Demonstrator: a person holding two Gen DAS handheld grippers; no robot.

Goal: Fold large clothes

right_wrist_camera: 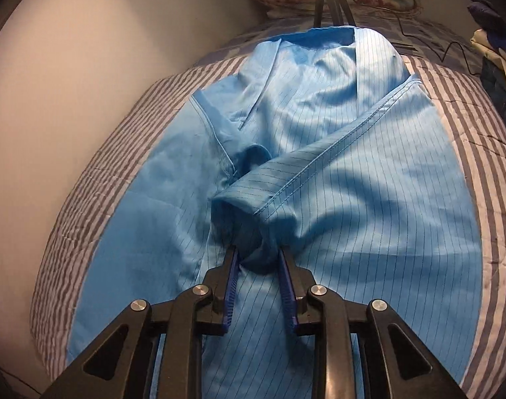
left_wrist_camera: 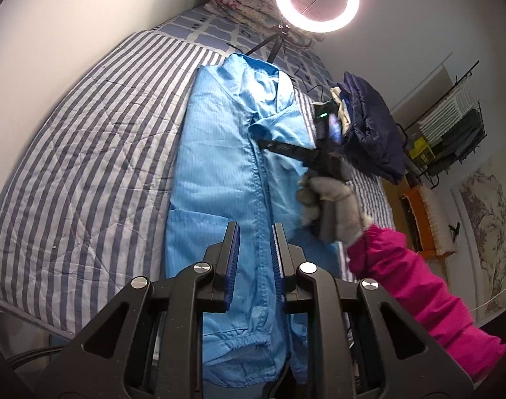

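Two tools over one blue coat [left_wrist_camera: 216,173], which lies flat on the striped bed [left_wrist_camera: 86,153], long axis 12-to-6, collar at 12. Right tool [right_wrist_camera: 257,256] sits at the folded-in sleeve cuff [right_wrist_camera: 243,206]; bunched cuff fabric is between its narrowly parted jaws, but I cannot tell whether the pads pinch it. Sleeve runs off toward 2 o'clock from that tool. Left tool [left_wrist_camera: 255,232] hovers over the front placket, jaws slightly parted, holding nothing. Right hand [left_wrist_camera: 332,199] is nearer the sleeve, so it likely leads the next fold.
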